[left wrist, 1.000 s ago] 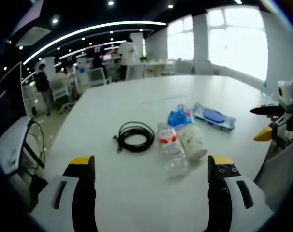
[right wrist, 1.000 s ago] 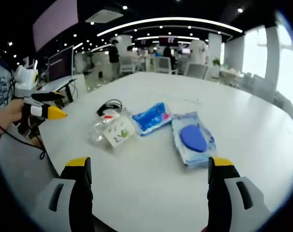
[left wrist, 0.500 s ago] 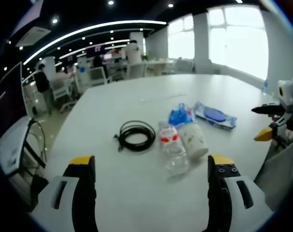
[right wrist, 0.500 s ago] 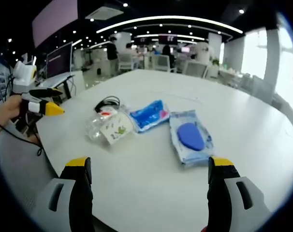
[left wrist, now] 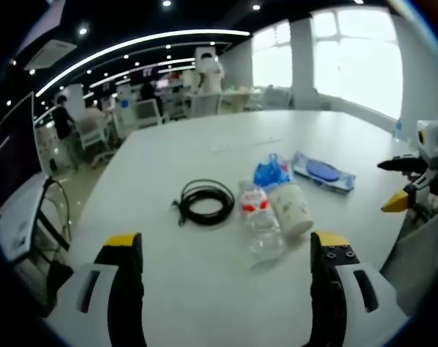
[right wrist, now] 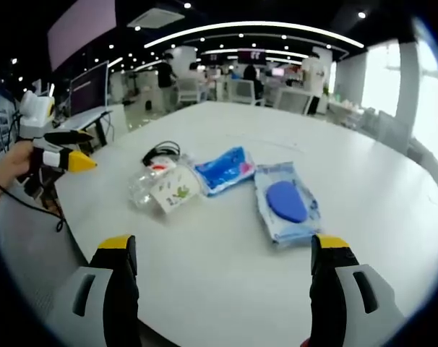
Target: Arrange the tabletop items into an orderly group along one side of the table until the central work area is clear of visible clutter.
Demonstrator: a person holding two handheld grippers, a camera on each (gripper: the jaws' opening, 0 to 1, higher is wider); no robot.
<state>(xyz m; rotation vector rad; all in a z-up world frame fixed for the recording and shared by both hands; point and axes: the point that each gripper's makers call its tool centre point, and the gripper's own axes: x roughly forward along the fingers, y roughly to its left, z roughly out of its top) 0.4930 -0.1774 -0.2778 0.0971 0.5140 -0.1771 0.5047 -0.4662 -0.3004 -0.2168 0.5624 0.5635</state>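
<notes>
Little has moved since the earlier frames: both views sit almost as they did, and the items lie where they lay on the white counter [left wrist: 168, 152].

From the left gripper view, the left tongs [left wrist: 226, 253] are released, jaws wide apart and holding nothing, over the near counter edge. Ahead at 12 o'clock lies a coiled black cable [left wrist: 203, 202]. Just beside it, toward 1 o'clock, a clear plastic bottle [left wrist: 257, 220] with a red label lies on its side, touching a toppled white paper cup [left wrist: 290, 210]. Behind them sits a crumpled blue packet [left wrist: 271, 172], and farther toward 2 o'clock a flat wipes pack [left wrist: 322, 173] with a blue oval. The right tongs [left wrist: 403, 184] enter at 3 o'clock, yellow-tipped.

In the right gripper view, the right tongs [right wrist: 222, 253] likewise stand released and empty. The left tongs [right wrist: 67, 152] show at 9 o'clock, held in a hand [right wrist: 9, 170].
</notes>
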